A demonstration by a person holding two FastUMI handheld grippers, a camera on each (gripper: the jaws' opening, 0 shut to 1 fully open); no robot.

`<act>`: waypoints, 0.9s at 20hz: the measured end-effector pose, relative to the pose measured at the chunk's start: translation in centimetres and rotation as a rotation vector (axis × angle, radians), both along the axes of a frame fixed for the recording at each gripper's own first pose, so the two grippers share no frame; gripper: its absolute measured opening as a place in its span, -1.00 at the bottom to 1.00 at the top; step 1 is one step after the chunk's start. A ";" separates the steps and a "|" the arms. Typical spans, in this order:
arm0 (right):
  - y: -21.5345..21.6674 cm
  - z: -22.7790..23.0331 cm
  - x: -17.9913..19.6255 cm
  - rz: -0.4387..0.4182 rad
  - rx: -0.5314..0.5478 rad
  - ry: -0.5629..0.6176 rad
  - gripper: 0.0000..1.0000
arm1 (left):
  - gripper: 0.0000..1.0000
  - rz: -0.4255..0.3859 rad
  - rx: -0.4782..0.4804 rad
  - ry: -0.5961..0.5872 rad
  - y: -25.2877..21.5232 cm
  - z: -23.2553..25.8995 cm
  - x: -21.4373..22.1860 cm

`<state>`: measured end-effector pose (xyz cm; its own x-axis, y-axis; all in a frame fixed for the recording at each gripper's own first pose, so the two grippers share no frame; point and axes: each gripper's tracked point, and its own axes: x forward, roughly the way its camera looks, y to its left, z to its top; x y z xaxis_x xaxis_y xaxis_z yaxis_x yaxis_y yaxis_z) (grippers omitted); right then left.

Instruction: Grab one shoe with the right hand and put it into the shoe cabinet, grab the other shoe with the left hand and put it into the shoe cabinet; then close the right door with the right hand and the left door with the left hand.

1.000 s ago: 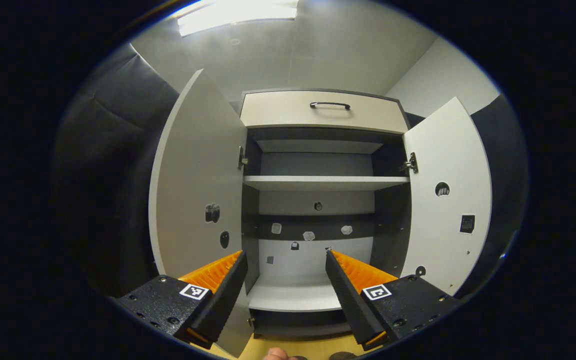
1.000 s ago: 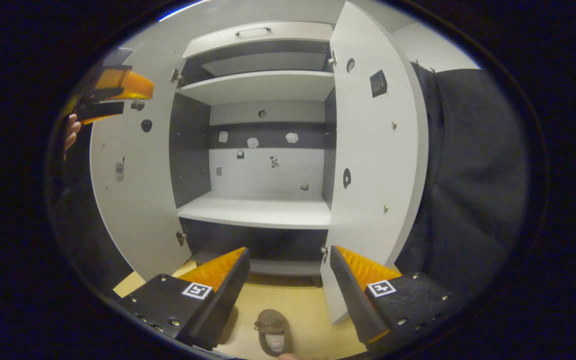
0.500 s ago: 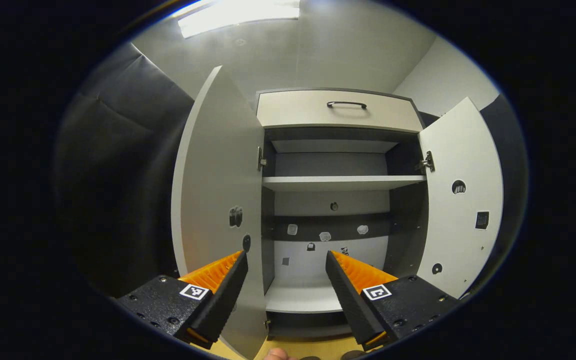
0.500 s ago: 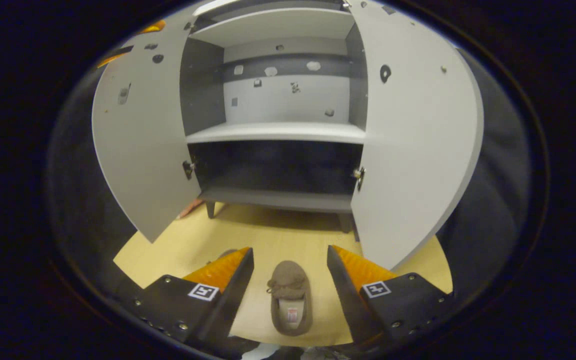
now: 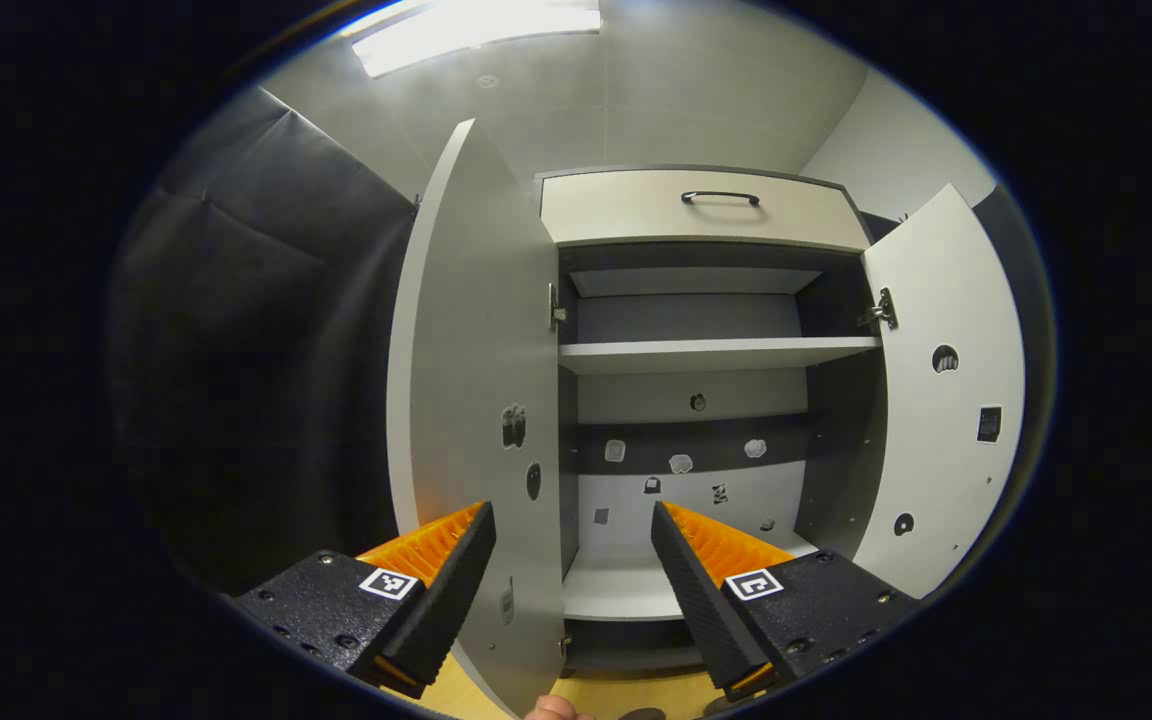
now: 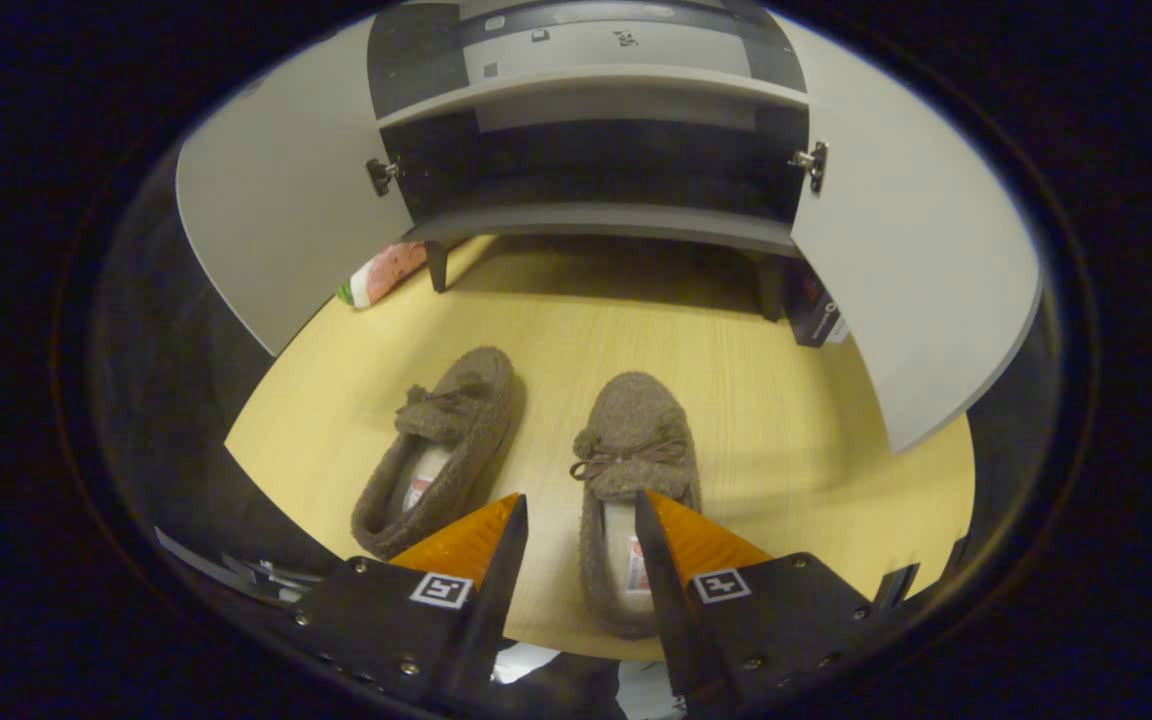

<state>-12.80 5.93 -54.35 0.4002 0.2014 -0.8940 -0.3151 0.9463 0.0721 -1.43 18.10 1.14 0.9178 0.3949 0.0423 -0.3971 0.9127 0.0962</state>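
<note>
My right tool (image 6: 576, 510) hangs open above the right shoe (image 6: 631, 470), jaws a moderate gap apart, gripping nothing. The left shoe (image 6: 441, 455) lies just beside it on the yellow floor (image 6: 786, 400), both toes pointing at the shoe cabinet (image 6: 586, 215). I'd straddle the heel end's side wall and close firmly; the fuzzy fabric looks soft. My left tool (image 5: 571, 545) waits wide open, facing the shelves (image 5: 716, 352). Both doors, the left door (image 5: 476, 400) and the right door (image 5: 946, 400), stand wide, leaving a clear lane between their edges to the low bay.
</note>
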 end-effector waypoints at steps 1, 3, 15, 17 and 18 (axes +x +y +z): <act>0.0 -0.9 -0.1 -0.002 -0.003 0.021 0.24 | 0.92 0.007 -0.002 0.004 0.3 -0.1 -0.1; 0.2 -2.4 -0.2 -0.016 0.001 0.051 0.31 | 0.84 0.017 -0.005 0.010 0.8 -0.3 -0.2; 0.1 -6.5 3.4 -0.152 -0.037 0.057 -0.84 | 0.84 -0.009 -0.008 0.007 0.6 -0.2 -0.4; 0.4 -6.6 3.9 -0.160 -0.024 0.056 -0.82 | 0.84 -0.014 -0.012 0.002 0.6 -0.1 -0.5; 0.6 -6.6 4.0 -0.167 -0.017 0.055 -0.82 | 0.84 -0.016 -0.013 0.001 0.6 -0.2 -0.4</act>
<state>-8.77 6.49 -60.91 0.3772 0.1212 -0.9182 -0.1491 0.9864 0.0689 -1.85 18.72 0.96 0.9239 0.3809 0.0364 -0.3826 0.9200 0.0851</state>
